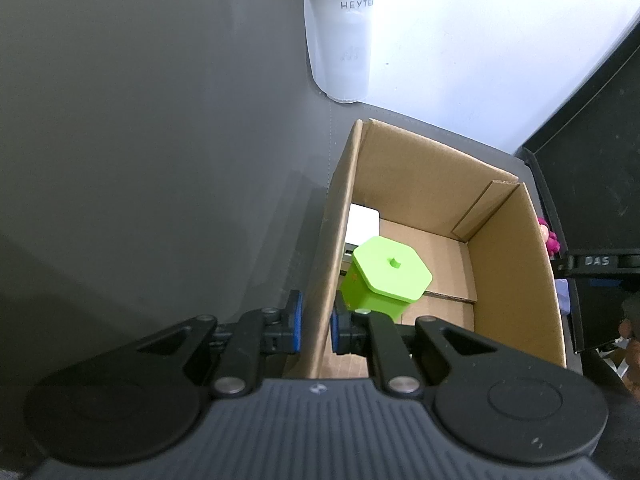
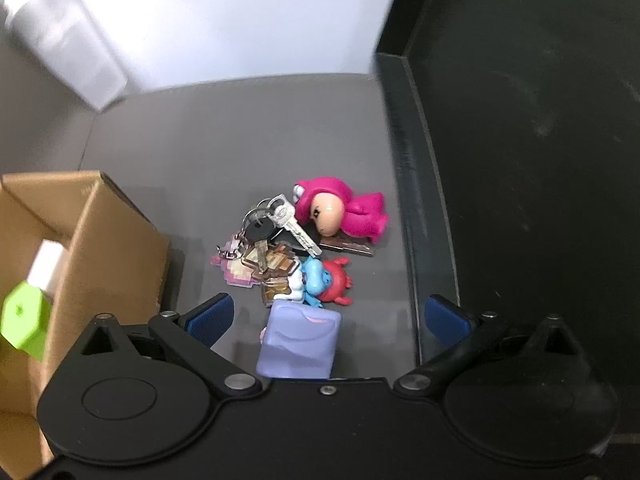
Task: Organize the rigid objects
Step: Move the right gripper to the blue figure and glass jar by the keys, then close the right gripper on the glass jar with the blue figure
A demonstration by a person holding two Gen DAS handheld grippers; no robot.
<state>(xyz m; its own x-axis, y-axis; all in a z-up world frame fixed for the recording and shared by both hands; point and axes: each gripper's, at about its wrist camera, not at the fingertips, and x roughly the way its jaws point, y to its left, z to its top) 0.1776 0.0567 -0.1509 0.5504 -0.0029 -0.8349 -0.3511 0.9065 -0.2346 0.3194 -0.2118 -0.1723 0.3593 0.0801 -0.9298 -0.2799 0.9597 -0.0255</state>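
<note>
The grey worktop (image 2: 248,136) carries an open cardboard box (image 1: 516,264), with a frosted cup (image 1: 340,36) standing beyond it near the white wall. The left gripper (image 1: 316,326) is clamped on the box's left wall, one blue-padded finger outside and one inside, closed tight on the cardboard. Inside the box a green hexagonal container (image 1: 390,276) sits just ahead of the inner finger, with a white card behind it in the corner.

In the right wrist view the right gripper (image 2: 328,320) hovers with its fingers spread wide and holding nothing. Between them, close to the gripper body, lies a lilac block (image 2: 298,344). Just beyond it sit a blue-and-red toy (image 2: 326,282) and a bunch of keys (image 2: 276,228) with flat pixel charms, all touching in one heap. A pink figure (image 2: 344,210) lies on its side at the far end of the heap, near the dark panel on the right. The box stands well to the left of the heap.
</note>
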